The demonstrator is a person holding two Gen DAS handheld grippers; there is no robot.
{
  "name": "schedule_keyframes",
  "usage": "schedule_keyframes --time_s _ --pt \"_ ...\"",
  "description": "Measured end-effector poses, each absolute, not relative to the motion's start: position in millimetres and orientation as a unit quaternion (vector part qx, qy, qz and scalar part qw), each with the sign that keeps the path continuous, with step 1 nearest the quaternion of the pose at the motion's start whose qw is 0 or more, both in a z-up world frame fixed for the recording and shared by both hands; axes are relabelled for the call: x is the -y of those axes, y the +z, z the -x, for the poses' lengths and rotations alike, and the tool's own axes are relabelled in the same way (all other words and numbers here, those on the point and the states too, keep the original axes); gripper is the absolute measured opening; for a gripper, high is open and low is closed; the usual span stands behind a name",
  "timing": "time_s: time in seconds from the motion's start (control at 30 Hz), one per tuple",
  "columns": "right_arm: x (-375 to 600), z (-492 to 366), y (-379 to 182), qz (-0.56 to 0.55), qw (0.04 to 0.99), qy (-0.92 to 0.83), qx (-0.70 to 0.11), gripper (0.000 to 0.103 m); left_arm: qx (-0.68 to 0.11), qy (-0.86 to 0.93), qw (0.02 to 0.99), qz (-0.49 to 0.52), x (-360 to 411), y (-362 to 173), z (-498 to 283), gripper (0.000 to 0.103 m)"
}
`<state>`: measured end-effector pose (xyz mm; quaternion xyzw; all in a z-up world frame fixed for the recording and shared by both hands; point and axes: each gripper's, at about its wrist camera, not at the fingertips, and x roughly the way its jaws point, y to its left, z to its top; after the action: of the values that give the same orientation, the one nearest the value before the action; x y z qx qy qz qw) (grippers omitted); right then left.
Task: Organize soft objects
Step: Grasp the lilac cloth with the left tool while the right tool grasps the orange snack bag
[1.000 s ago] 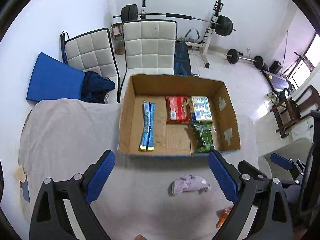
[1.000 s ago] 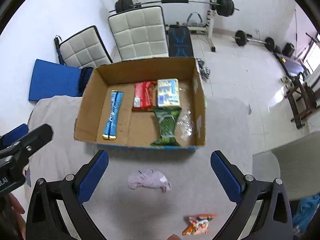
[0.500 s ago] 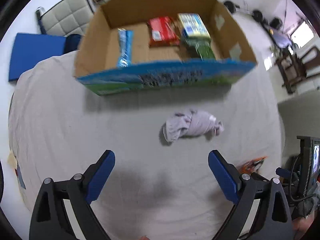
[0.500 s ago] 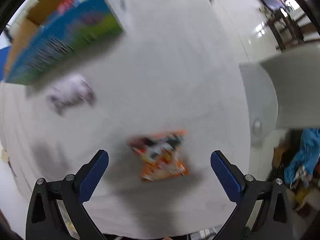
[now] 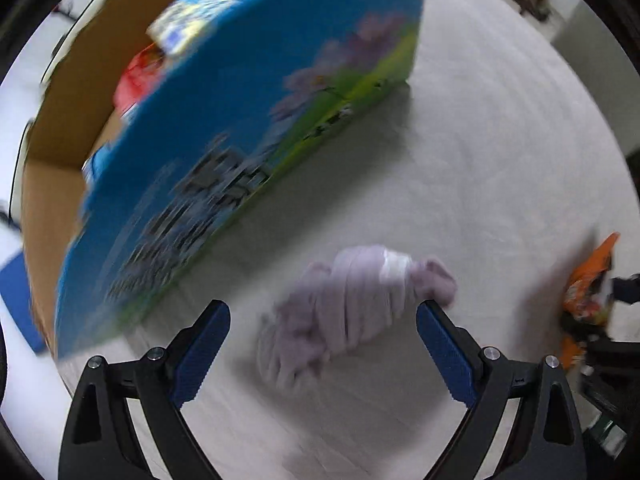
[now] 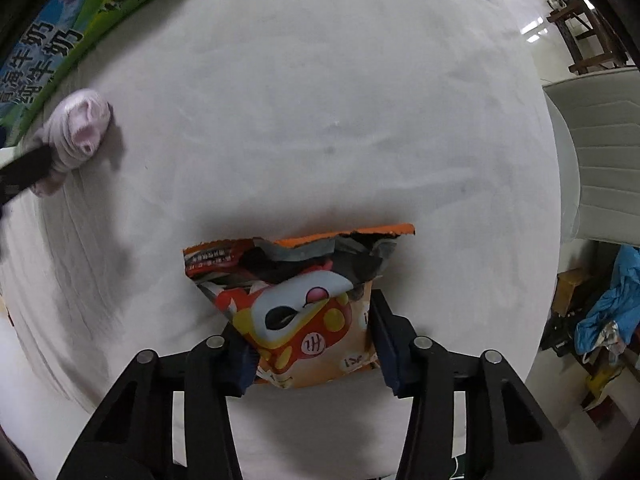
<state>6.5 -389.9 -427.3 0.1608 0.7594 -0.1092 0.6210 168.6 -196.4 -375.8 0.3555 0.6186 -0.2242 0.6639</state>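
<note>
A rolled lilac cloth (image 5: 352, 304) lies on the grey tablecloth, between the spread pads of my left gripper (image 5: 322, 320), which is open low over it. It also shows in the right wrist view (image 6: 76, 132) at the far left. My right gripper (image 6: 310, 348) has its pads closed against both sides of an orange snack bag (image 6: 304, 304) that rests on the table. The bag also shows in the left wrist view (image 5: 588, 292) at the right edge.
A cardboard box with a blue and green printed side (image 5: 240, 140) stands just beyond the cloth, with snack packs (image 5: 184, 28) inside. Its printed side also shows in the right wrist view (image 6: 60, 44). A grey chair (image 6: 600, 152) stands past the table's right edge.
Both grippers have dropped down to the table. The left has closed in around the lilac cloth, still open. The right has moved onto the orange bag and its jaws have narrowed onto it.
</note>
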Motion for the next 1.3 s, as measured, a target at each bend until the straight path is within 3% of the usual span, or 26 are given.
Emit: schedule_keyframes --time_s 0.1,0.13,0.17,0.27,0.5,0.73,0.87,0.97,1.3 --pt "391 -12 -429 -0.155 0.618 -0.105 -0.764 0.05 -0.616 -0.246 0.651 -0.368 207 -388 -170 0.094" --pt "391 -14 -430 -0.152 0.616 -0.103 -0.766 0.05 -0.62 -0.251 0.647 -0.366 208 -393 -170 0.081" --pt "391 -15 -432 -0.15 0.614 -0.102 -0.768 0.05 -0.628 -0.255 0.641 -0.36 208 -396 -169 0.06" --pt "387 -21 -432 -0.146 0.612 -0.099 -0.771 0.05 -0.652 -0.252 0.636 -0.327 202 -399 -166 0.04" --pt "396 -33 -432 -0.161 0.607 -0.089 -0.773 0.05 -0.742 -0.178 0.63 -0.144 139 -398 -157 0.039" --pt "405 -35 -431 -0.155 0.613 -0.079 -0.77 0.05 -0.767 -0.122 0.63 0.004 74 -396 -151 0.04" --pt "406 -31 -431 -0.174 0.611 -0.065 -0.77 0.052 -0.772 -0.12 0.622 0.039 64 -396 -147 0.046" --pt "408 -30 -424 -0.183 0.618 -0.06 -0.762 0.065 -0.772 -0.131 0.62 0.043 55 -397 -137 0.056" --pt "403 -32 -427 -0.183 0.608 -0.058 -0.77 0.068 -0.776 -0.129 0.617 0.017 77 -420 -112 0.056"
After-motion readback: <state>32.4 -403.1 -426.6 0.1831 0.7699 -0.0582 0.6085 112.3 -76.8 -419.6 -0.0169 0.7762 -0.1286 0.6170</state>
